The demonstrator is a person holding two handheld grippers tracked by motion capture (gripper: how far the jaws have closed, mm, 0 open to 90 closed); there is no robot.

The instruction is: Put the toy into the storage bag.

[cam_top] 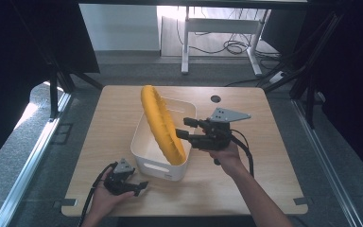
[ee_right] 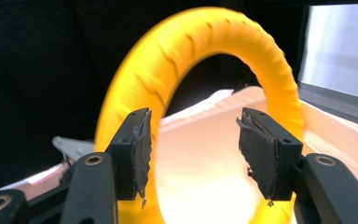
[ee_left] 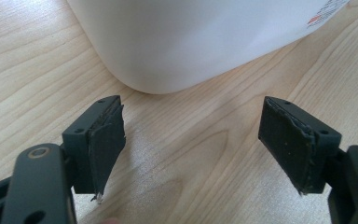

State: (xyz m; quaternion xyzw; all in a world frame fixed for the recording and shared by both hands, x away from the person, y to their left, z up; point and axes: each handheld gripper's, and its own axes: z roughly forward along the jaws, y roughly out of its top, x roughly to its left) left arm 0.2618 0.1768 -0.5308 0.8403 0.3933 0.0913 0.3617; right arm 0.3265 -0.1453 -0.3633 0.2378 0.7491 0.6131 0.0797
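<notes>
A big yellow ribbed ring (cam_top: 163, 125) stands on edge in a white plastic bin (cam_top: 158, 168), leaning from the near right corner up past the far rim. My right gripper (cam_top: 183, 127) is at the ring's right side, with its jaws pointing left at it. In the right gripper view the jaws (ee_right: 193, 149) stand apart with nothing pressed between the pads, and the ring (ee_right: 205, 28) arches just beyond them over the bin's pale inside (ee_right: 335, 140). My left gripper (cam_top: 142, 187) rests low by the bin's near left corner. It is open (ee_left: 193, 144) and empty, facing the bin wall (ee_left: 191, 42).
The bin sits mid-table on a light wooden table (cam_top: 246, 179), with bare wood to its left, right and front. A dark round hole (cam_top: 215, 99) lies in the tabletop at the back. Desk legs and cables are on the floor beyond.
</notes>
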